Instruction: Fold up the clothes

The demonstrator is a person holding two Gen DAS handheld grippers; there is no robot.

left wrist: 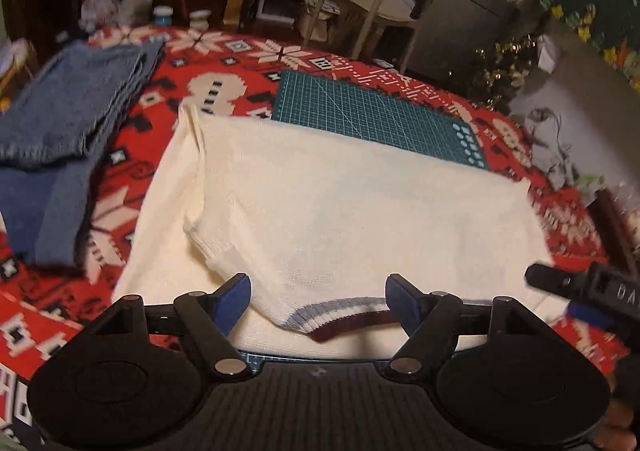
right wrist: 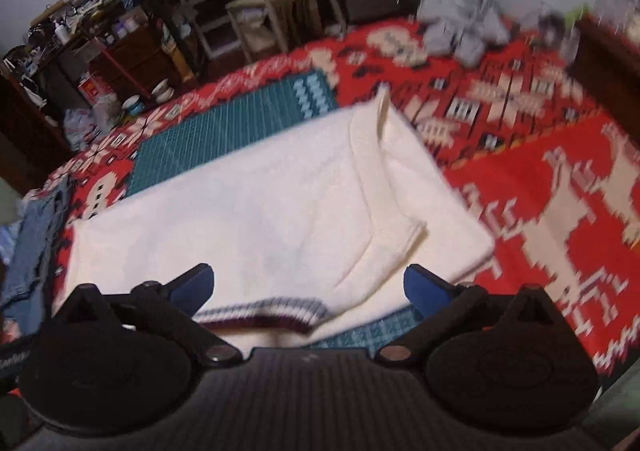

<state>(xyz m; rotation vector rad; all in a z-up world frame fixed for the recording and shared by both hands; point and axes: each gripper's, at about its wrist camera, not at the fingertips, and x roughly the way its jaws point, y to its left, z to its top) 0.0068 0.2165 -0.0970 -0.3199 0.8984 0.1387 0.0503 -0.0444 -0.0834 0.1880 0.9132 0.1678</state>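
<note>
Only the left wrist view shows the folded blue jeans (left wrist: 68,107) along the tabletop's left edge. The cream sweater (left wrist: 320,211) lies folded mid-tabletop, over a green cutting mat (left wrist: 372,115). The left gripper (left wrist: 318,297) and right gripper (right wrist: 308,285) both hover with jaws wide apart, holding nothing. Only the right wrist view shows crumpled grey cloth (right wrist: 464,27) clearly, near the far right corner.
</note>
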